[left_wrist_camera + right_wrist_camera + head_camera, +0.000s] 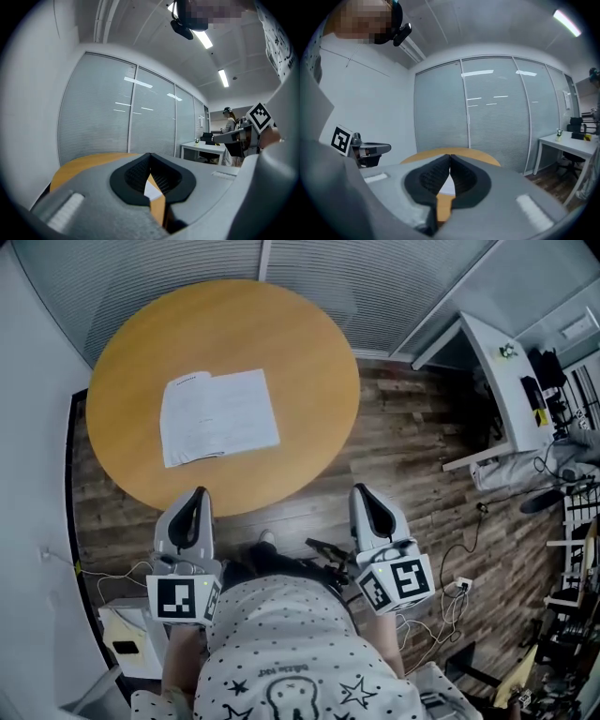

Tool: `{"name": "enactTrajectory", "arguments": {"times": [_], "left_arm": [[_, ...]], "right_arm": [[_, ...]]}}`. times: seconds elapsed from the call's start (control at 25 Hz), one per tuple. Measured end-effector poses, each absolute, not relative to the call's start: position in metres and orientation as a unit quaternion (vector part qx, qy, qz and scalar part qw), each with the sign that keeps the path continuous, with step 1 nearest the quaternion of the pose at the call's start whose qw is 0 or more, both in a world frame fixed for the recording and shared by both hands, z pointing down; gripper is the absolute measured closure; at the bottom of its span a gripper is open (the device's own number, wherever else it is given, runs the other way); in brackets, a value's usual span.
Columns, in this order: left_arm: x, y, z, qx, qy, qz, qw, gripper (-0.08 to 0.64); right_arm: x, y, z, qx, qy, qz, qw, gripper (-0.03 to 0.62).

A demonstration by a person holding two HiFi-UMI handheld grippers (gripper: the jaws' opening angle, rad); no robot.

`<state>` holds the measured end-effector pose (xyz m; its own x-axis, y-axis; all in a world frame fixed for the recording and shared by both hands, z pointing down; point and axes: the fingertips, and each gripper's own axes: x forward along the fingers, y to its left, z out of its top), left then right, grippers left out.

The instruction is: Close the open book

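So the book (218,416) is lying flat, white pages up, on the round wooden table (309,352) — a bit left of its middle. The left gripper (198,493) and right gripper (362,490) sit by the near edge, apart from it — 2 sets of jaws pressed together on nothing.

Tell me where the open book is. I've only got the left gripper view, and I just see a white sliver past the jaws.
Observer: In the head view the open book lies flat, pages up, near the middle of the round table.
Operator: Is either gripper touching it?
Observer: No. The left gripper is at the table's near edge, short of the book. The right gripper is over the floor, off the table's edge.
Operator: Is the right one open?
Observer: No, the right gripper view shows its jaws shut with nothing between them.
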<state>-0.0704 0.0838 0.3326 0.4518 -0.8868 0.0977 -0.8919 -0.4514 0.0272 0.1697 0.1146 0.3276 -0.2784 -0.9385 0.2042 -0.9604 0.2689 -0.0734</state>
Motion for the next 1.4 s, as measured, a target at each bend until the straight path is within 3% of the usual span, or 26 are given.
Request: {"name": "enactTrajectory", "arguments": {"times": [0.76,1.4], "left_arm": [[-0.071,0.062,0.331,0.826,-0.561,0.025,0.046,0.551],[-0.124,-0.025,0.330,0.827,-0.558,0.035,0.053,0.551]], "right_arm": [[0.187,0.072,0.332,0.575,-0.810,0.095,0.063,0.588],[0.126,-0.021,0.322,0.567,-0.814,0.102,0.071,0.588]]}}
